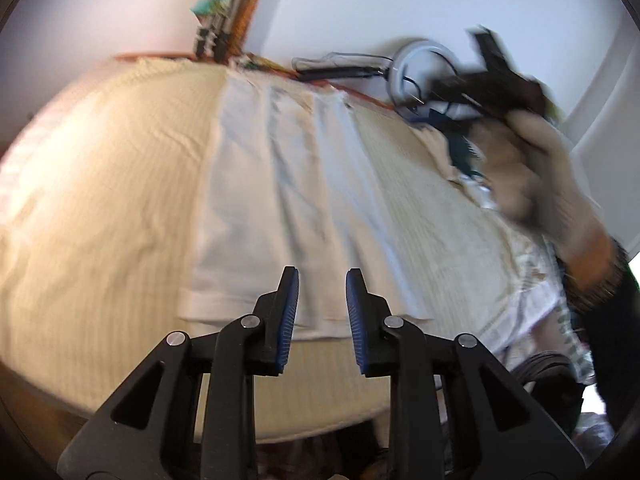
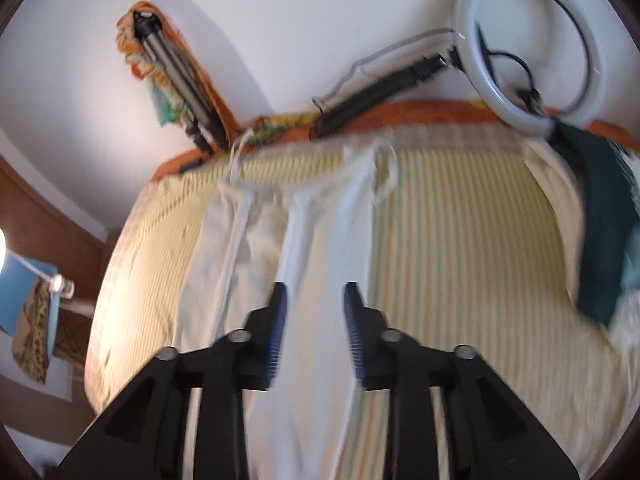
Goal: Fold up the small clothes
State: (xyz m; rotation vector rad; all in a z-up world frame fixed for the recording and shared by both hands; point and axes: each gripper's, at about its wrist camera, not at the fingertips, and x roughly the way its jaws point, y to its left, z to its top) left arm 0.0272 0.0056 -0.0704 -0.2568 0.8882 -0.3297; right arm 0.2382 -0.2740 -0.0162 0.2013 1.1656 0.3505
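Note:
A pale white garment point(image 1: 280, 184) lies flat and lengthwise on a striped cream bed cover point(image 1: 100, 184). My left gripper point(image 1: 322, 276) is open and empty, held just above the garment's near hem. In the right wrist view the same garment point(image 2: 320, 240) runs up the bed, with drawstrings at its far end. My right gripper point(image 2: 314, 292) is open and empty above the garment's middle. In the left wrist view the right gripper point(image 1: 496, 64) shows blurred at the upper right, held by a hand point(image 1: 532, 168).
A ring light point(image 2: 532, 52) on a stand and a tripod point(image 2: 180, 76) lean by the wall behind the bed. A dark green cloth point(image 2: 604, 220) lies with other clothes at the right edge. An orange bed edge point(image 2: 420, 112) runs along the far side.

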